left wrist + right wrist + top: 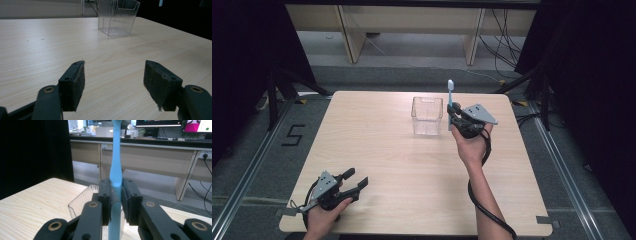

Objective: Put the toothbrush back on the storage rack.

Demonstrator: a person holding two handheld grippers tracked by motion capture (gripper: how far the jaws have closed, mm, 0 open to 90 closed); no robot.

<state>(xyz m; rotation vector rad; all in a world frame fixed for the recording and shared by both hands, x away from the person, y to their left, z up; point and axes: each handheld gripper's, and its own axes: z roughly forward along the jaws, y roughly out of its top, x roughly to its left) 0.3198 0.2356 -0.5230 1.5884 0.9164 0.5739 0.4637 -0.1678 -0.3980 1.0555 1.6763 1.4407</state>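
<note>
A light blue toothbrush [450, 97] stands upright, its head up, clamped in my right gripper [454, 116], just right of a clear ribbed plastic box [427, 116] at the table's far middle. In the right gripper view the pads squeeze the blue toothbrush handle [116, 170], and the clear box [82, 201] lies below and behind the jaws. My left gripper [355, 181] rests low at the table's near left, jaws open with nothing between them; its view shows the two pads [76, 82] wide apart over bare wood and the clear box [117, 16] far ahead.
The wooden table [412, 170] stands between black curtains on both sides. Pale desks [412, 25] and cables are on the floor beyond its far edge. A cable [484, 200] trails from the right gripper along the forearm.
</note>
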